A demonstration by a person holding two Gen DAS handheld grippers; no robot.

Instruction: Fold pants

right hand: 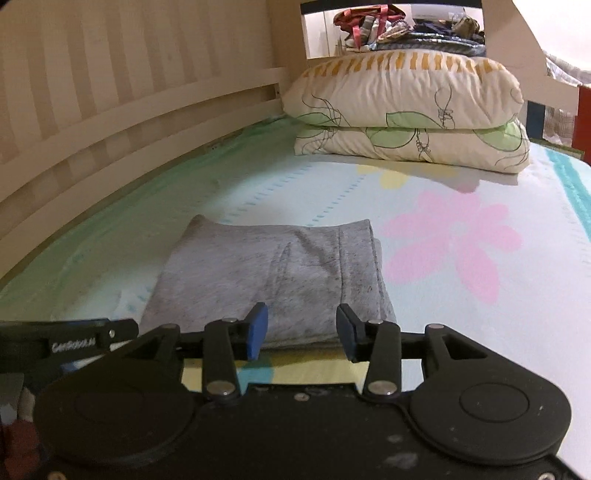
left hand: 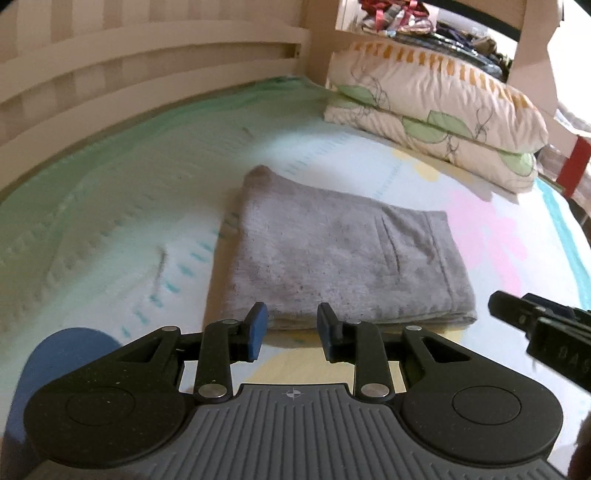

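Grey pants (left hand: 332,251) lie folded into a compact rectangle on the bed, a pocket slit and the waistband facing up. My left gripper (left hand: 291,326) hovers just short of the fold's near edge, open, nothing between its blue pads. From the right wrist view the same folded pants (right hand: 266,273) lie flat ahead. My right gripper (right hand: 302,330) is open too, its pads apart at the near edge and gripping nothing. Each gripper shows at the edge of the other's view: the right one (left hand: 546,332) and the left one (right hand: 74,341).
The bed sheet (right hand: 461,236) is pale green and blue with pink and yellow flowers. Two stacked floral pillows (right hand: 410,114) sit at the far end. A slatted cream bed rail (right hand: 129,92) runs along the left. Clutter lies on a shelf (right hand: 399,29) beyond the pillows.
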